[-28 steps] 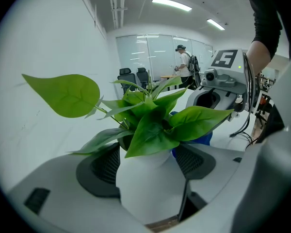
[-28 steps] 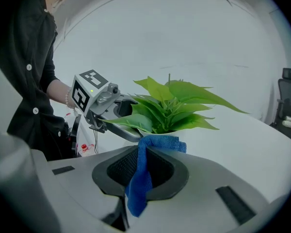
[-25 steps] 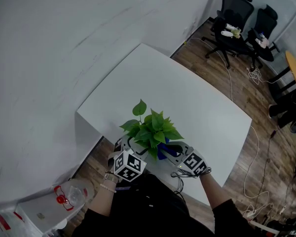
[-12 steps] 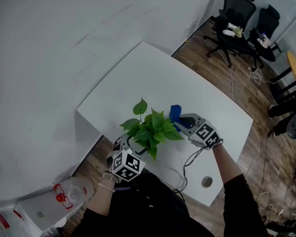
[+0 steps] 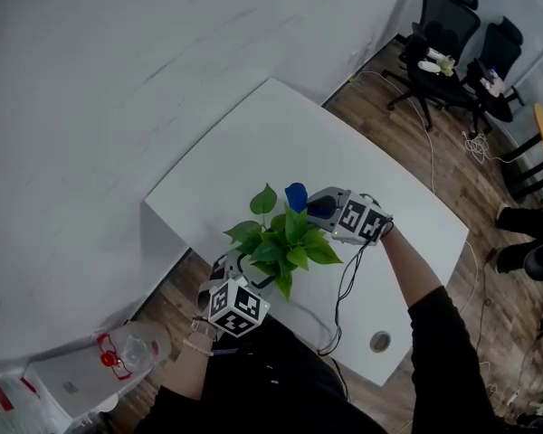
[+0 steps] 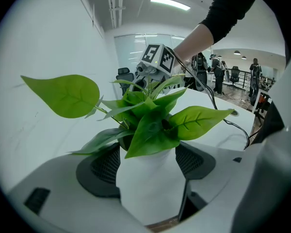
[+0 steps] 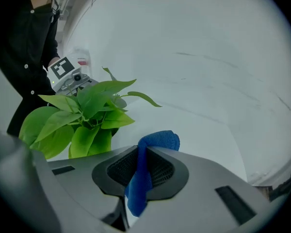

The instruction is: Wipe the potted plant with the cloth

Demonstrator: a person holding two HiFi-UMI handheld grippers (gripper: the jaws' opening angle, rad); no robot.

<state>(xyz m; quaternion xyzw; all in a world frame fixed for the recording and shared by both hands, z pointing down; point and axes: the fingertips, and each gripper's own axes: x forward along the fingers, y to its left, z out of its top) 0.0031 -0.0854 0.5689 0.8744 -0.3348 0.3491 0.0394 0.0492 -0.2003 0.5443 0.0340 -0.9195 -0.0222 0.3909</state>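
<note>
Even, cool indoor light from a ceiling strip light (image 6: 169, 3); shadows are faint. Both gripper views bulge and go black at the rim (fisheye lens); the potted plant (image 6: 150, 125) leaves look sharp.

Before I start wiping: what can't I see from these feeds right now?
- Head view: leaves hide the white pot and the jaws of the left gripper.
- Left gripper view: the gripper's body cuts off the pot's base.
- Head view: blue cloth against the leaves, too small to tell touching from apart.
</note>
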